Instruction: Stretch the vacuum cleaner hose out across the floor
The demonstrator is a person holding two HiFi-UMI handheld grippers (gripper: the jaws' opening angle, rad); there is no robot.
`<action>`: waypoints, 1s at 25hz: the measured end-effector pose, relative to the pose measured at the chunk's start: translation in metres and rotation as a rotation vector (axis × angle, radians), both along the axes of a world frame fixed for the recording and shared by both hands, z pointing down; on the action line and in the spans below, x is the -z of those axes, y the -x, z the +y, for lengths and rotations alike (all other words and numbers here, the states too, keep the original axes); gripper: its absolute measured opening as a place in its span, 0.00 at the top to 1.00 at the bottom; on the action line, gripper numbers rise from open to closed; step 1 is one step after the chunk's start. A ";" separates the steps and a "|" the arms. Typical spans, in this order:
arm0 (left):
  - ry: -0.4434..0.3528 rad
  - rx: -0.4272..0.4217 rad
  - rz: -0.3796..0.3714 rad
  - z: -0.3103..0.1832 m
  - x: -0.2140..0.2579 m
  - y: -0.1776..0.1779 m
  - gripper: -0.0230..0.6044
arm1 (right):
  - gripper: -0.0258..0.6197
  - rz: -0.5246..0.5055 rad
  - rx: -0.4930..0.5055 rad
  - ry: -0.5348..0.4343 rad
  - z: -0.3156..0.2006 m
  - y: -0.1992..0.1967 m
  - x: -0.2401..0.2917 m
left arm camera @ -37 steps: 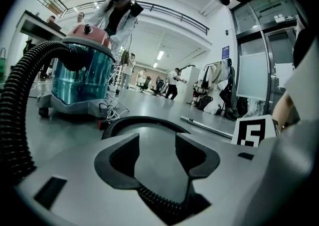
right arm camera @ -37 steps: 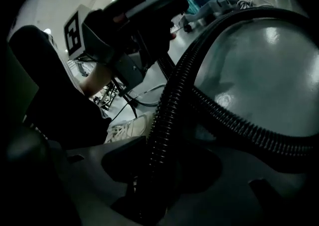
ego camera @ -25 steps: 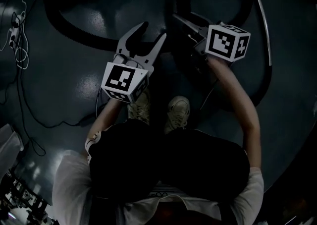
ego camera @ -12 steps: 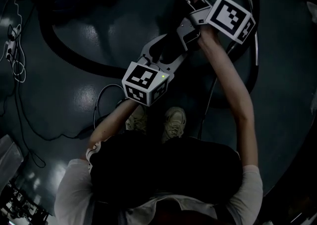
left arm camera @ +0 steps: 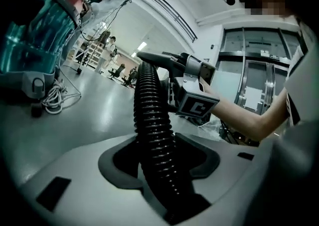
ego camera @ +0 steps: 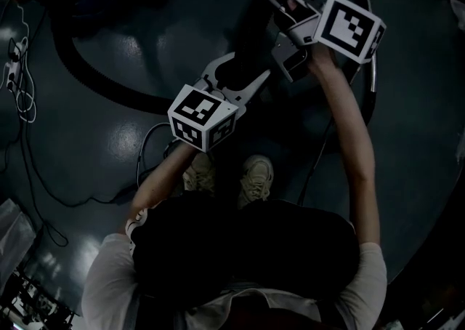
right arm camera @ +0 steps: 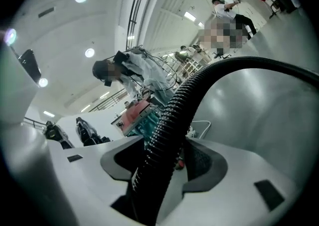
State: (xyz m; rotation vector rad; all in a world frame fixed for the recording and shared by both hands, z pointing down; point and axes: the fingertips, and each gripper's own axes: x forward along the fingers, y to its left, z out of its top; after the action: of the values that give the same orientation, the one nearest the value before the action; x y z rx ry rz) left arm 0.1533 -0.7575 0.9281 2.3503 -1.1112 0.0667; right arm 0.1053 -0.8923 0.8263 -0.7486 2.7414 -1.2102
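Vacuum hose (left arm camera: 152,130), black and ribbed, runs straight through the left tongs (ego camera: 238,74). Their pads have just been closing and now pinch it on both sides, out in front of the person's shoes (ego camera: 258,172). From there the hose climbs to the right tongs (right arm camera: 167,163), held a little farther out. These have just been opening, and the hose lies between the parted pads, close against one with a gap showing at the other.

In the left gripper view the right tongs' marker cube (left arm camera: 198,104) sits just beside the hose, with the person's forearm (left arm camera: 239,115) behind it. Past the right tongs the hose arcs up and away over the glossy grey floor (ego camera: 138,52).

In the dim head view a further stretch sweeps in a wide curve over the floor on the person's left. Another dark loop bends round on the right, beside what may be a thin metal tube (ego camera: 374,59).

Farther off stands the vacuum cleaner body (left arm camera: 35,46), teal and translucent, with a bundle of white cable (left arm camera: 55,98) on the floor next to it. Another person (right arm camera: 144,73) in white stands beyond it.
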 end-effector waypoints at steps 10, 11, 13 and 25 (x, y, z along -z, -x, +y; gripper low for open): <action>0.029 0.185 0.109 -0.047 0.015 0.073 0.63 | 0.60 0.644 0.334 -0.296 0.040 -0.060 -0.070; 0.027 0.190 0.081 -0.053 0.015 0.079 0.63 | 0.60 0.737 0.451 -0.310 0.064 -0.068 -0.095; 0.033 0.209 0.087 -0.064 0.016 0.087 0.63 | 0.60 0.734 0.697 -0.254 0.126 -0.071 -0.129; 0.006 0.199 0.084 -0.075 0.020 0.094 0.63 | 0.60 0.570 1.112 -0.057 0.234 -0.034 -0.199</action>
State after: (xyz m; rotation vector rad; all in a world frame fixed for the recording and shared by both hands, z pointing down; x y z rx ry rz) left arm 0.0591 -0.8327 0.9082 2.2039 -1.2937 -0.0990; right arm 0.1388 -0.6586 1.0250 0.7074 3.7824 -1.0656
